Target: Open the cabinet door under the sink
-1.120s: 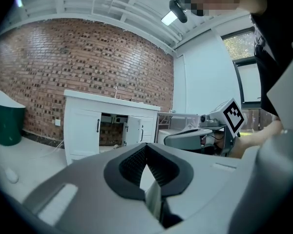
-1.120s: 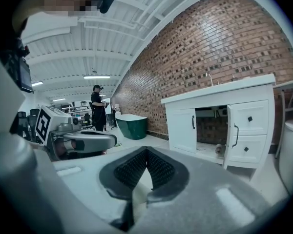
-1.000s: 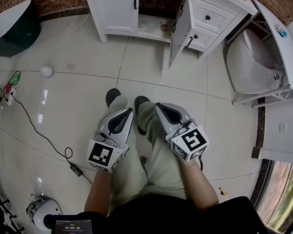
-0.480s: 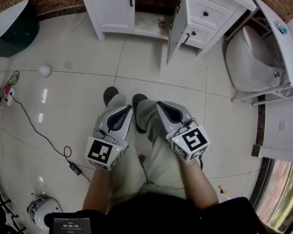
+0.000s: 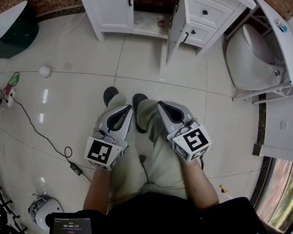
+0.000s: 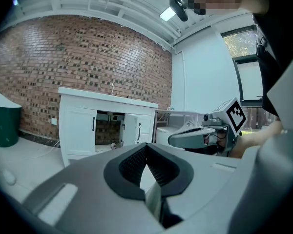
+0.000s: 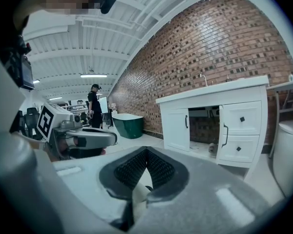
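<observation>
The white cabinet door (image 5: 175, 26) under the sink is standing swung well out from the vanity (image 5: 95, 9), edge-on toward the person, its dark handle showing on the outer face. It is sitting at the top of the head view, far across the tiled floor (image 5: 78, 96) from both tools. The opening behind it is showing brick and a bare shelf. The neighbouring door (image 5: 116, 4) is sitting flush and closed. The left gripper (image 5: 123, 113) is hovering above the person's legs with its jaws pressed together on nothing. The right gripper (image 5: 164, 107), just beside it, is likewise holding its jaws together, empty and touching nothing.
</observation>
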A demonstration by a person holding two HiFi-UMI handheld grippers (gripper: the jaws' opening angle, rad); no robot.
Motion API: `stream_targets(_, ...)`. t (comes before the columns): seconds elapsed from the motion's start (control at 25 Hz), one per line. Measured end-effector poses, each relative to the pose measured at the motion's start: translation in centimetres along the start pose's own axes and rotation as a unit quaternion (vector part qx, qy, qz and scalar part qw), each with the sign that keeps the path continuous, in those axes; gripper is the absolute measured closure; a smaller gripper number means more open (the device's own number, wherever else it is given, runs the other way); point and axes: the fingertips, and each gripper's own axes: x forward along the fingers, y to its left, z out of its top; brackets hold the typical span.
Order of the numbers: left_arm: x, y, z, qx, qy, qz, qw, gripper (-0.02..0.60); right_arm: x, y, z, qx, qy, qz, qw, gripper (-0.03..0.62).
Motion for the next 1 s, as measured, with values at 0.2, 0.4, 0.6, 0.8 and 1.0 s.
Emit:
stream_targets(0.2, 0.02, -0.03, 0.07, -0.001, -0.002, 0.000, 1.0000, 0.565, -0.03, -0.06, -0.06, -0.001, 0.002, -0.001, 1.000, 0.603)
stream_targets(0.4, -0.04, 0.09, 0.02, -0.001, 0.000, 0.000, 1.0000, 0.565, 0.15, 0.05, -0.14, -0.007, 0.008, -0.003, 1.000, 0.603)
stream_targets(0.6, 0.02, -0.01, 0.15, -0.001, -0.002, 0.000, 1.0000, 0.565, 0.10, 0.10, -0.01, -0.006, 0.005, -0.001, 1.000, 0.603)
stream_targets(0.8, 0.00, 0.05, 0.17, -0.001, -0.003, 0.000, 1.0000, 0.565, 0.15, 0.23, 0.14, -0.007, 0.001, 0.002, 1.000, 0.603)
stream_targets(1.0, 0.07, 0.05, 0.09, -0.001, -0.001, 0.000, 1.0000, 0.565, 0.14, 0.03, 0.03, -0.008, 0.006, -0.002, 1.000, 0.603)
